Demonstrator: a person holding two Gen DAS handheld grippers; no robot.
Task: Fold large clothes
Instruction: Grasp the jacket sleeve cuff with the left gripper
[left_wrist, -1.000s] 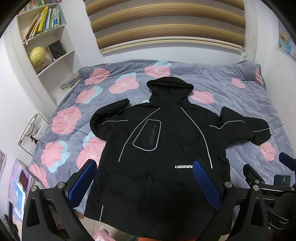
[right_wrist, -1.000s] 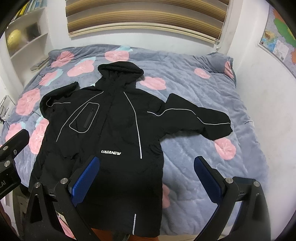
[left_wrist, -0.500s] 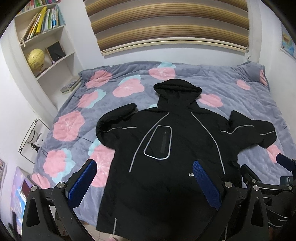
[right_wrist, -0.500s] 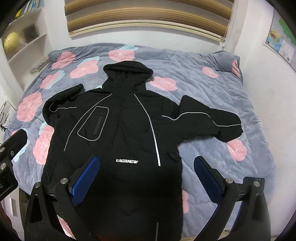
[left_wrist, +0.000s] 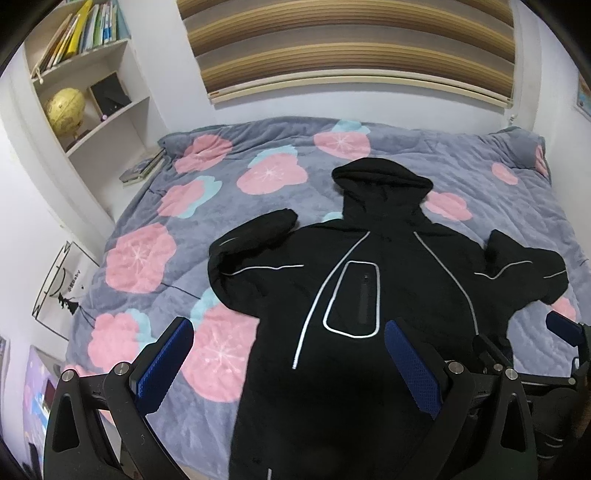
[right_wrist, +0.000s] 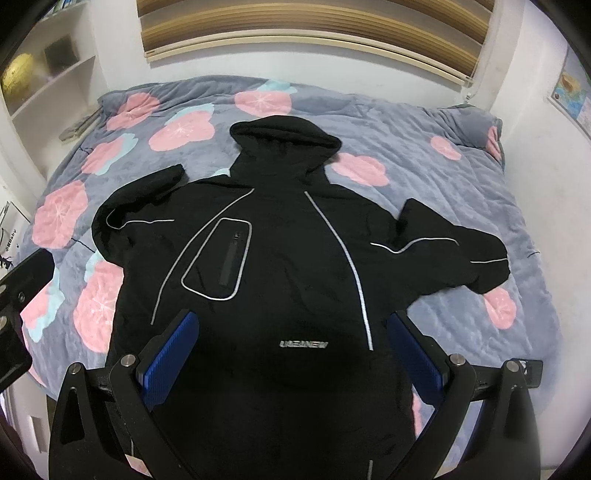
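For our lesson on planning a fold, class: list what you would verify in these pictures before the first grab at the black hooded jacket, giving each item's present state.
1. Black hooded jacket lies front up, spread on the grey floral quilt: ok.
2. Both sleeves out straight: not ok, each is bent.
3. Left hand-held gripper open and empty: ok.
4. Right hand-held gripper open and empty: ok.
5. Hem flat: cannot tell, it lies hidden behind the grippers.
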